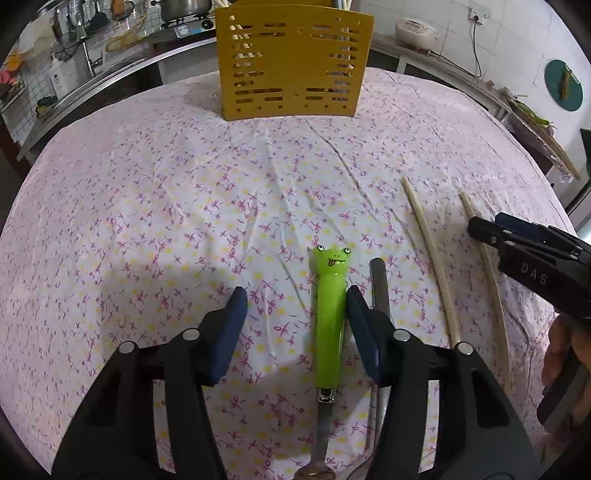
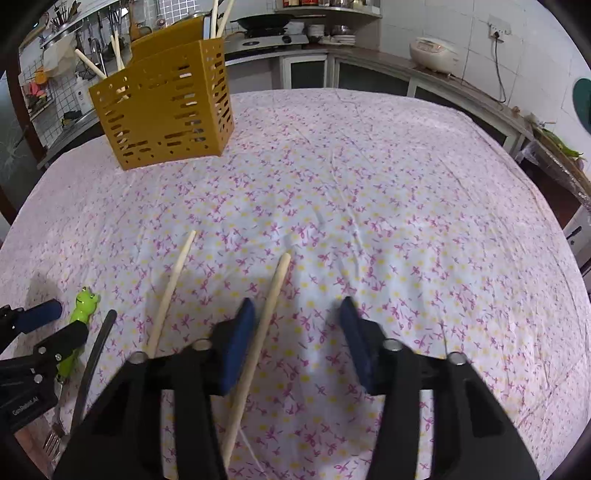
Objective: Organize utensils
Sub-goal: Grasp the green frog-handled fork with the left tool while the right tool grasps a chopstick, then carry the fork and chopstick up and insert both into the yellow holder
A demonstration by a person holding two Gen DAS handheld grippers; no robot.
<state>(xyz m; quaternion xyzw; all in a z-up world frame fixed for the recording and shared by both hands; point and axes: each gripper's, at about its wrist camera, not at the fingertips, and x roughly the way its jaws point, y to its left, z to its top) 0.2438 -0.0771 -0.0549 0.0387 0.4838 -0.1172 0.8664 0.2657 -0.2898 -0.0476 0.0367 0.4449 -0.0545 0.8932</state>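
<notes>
frog-handled fork point(image 1: 328, 325) flat | two chopsticks point(image 2: 258, 332) flat | yellow caddy point(image 1: 291, 62) upright

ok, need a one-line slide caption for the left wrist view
Left gripper straddles a frog-handled green utensil on the floral tablecloth, two chopsticks alongside, yellow utensil holder beyond.

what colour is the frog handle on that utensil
Bright green, with a small painted frog face at its end; the frog handle shows best in the left wrist view.

On the bench point(image 1: 147, 206) the utensil holder point(image 1: 291, 62) stands at the far side with chopsticks point(image 2: 218, 18) upright in it. Nearer lie a frog-handled utensil point(image 1: 328, 314), a dark-handled utensil point(image 1: 379, 284) just to its right, then two chopsticks point(image 1: 430, 258) further right, well apart from the holder.
</notes>
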